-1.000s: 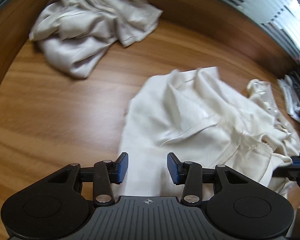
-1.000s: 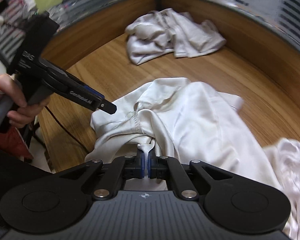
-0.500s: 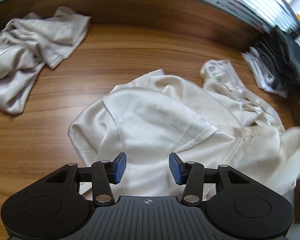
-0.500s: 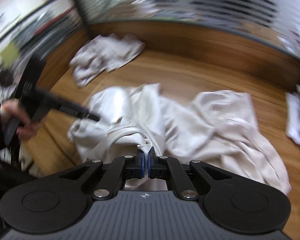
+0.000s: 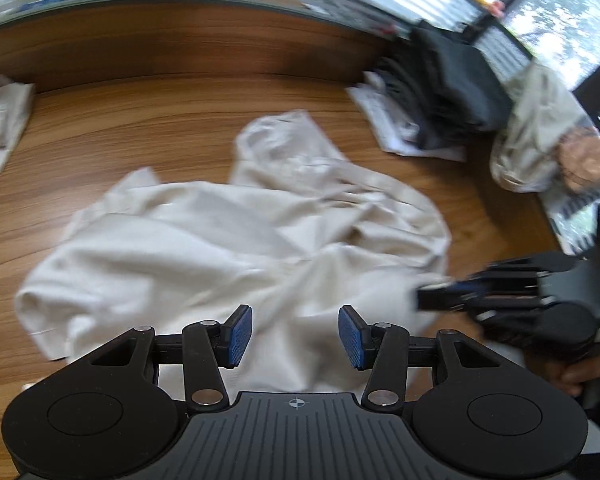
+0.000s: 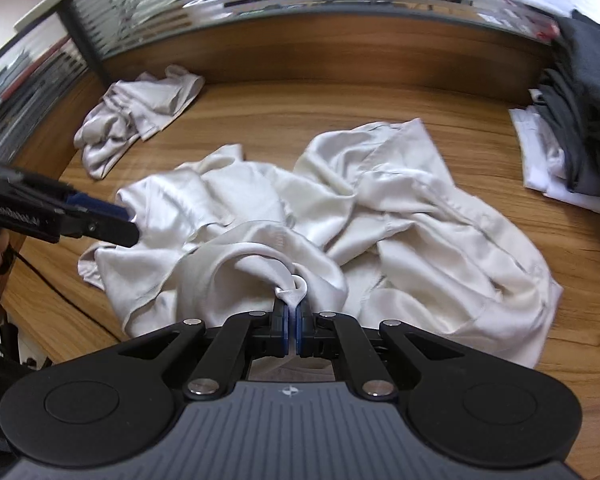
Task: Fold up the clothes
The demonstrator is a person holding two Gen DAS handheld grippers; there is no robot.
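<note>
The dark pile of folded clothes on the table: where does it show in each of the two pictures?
Left wrist view: the dark folded pile sits at the upper right, on white sheets, beyond the cream garment.
Right wrist view: the dark folded pile is at the far right edge, again on white sheets.
Shared landmark: the crumpled cream garment in the middle of the wooden table.

Daylight enters through the window [image 5: 572,20] at upper right. The left wrist view is motion-blurred; the right wrist view is sharper. Fisheye distortion bends the table [image 6: 380,108] edges.
</note>
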